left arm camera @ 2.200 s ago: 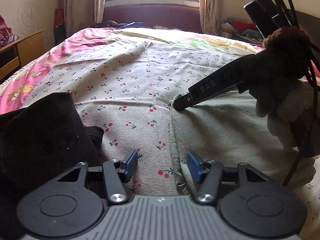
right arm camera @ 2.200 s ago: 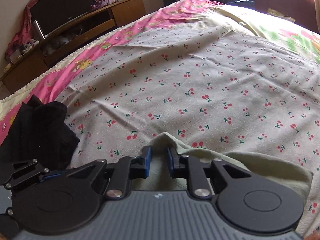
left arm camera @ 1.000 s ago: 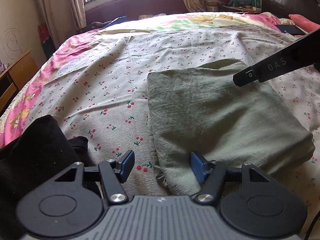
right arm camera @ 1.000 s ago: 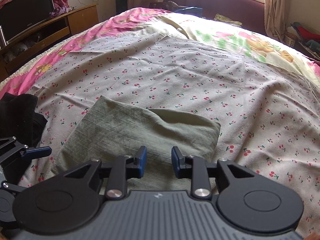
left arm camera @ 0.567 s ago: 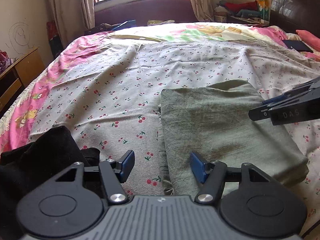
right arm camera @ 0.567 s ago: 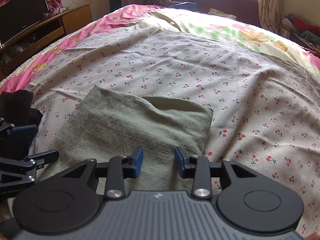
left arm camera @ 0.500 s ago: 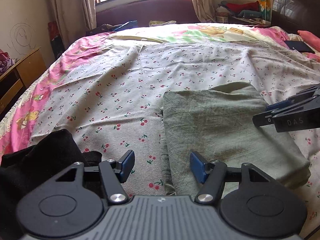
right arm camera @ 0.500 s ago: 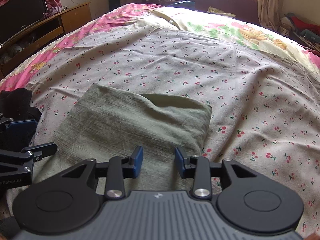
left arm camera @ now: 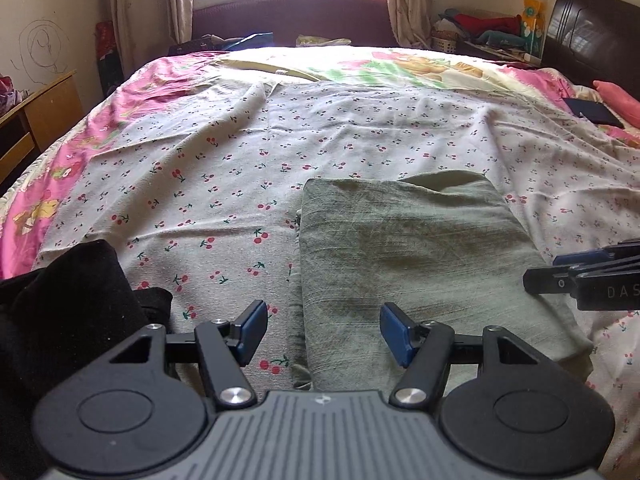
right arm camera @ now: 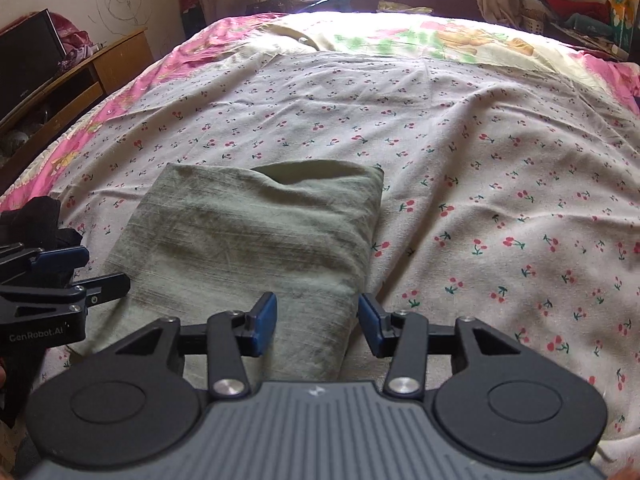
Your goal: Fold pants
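**Pants folded, both grippers standing clear**

On our left a black garment (left arm camera: 68, 312) lies bunched, set aside. Our left gripper (left arm camera: 322, 332) hovers over the near left edge of the pants (left arm camera: 416, 264), fingers wide apart and holding nothing. The pants sit as a flat folded rectangle on the cherry-print sheet (left arm camera: 320, 152), so we judge the fold finished. Our right gripper (right arm camera: 317, 322) tilts down over their right edge; its jaws have just been opening, pads off the cloth.

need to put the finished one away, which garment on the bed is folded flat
The grey-green pants, a neat rectangle on the cherry-print sheet. The black garment to their left is a crumpled heap.
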`<state>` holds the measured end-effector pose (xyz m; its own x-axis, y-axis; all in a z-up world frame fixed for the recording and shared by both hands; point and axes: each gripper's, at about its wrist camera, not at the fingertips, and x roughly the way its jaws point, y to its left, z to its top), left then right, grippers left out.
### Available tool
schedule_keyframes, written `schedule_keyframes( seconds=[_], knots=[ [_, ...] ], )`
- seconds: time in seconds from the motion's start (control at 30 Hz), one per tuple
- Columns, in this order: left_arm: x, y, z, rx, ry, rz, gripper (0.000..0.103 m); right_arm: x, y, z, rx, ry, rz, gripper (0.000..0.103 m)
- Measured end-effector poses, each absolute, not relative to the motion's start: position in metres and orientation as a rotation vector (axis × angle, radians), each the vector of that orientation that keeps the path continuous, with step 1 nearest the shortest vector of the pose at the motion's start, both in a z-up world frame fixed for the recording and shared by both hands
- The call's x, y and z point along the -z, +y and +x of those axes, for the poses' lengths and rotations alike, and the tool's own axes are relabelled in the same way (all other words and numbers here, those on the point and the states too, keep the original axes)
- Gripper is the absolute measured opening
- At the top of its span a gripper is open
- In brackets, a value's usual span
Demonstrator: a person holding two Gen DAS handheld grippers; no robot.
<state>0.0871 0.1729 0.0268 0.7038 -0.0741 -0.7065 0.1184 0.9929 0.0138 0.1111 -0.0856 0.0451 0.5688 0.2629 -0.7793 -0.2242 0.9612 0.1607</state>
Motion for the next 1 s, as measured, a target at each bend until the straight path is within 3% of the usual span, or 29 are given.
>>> schedule_keyframes(
  seconds=[0.33, 0.5, 1.0],
  knots=[
    [-0.034, 0.152, 0.026, 0.047, 0.781, 0.027, 0.103, -0.051, -0.101, 0.042, -0.253, 0.917, 0.146, 0.047],
    [-0.046, 0.125, -0.003, -0.037, 0.715, 0.16, 0.103, -0.052, -0.099, 0.014, -0.261, 0.916, 0.151, 0.047],
    [-0.058, 0.096, -0.054, -0.056, 0.764, 0.189, 0.103, -0.055, -0.114, -0.04, -0.308, 0.906, 0.26, 0.047]
  ],
)
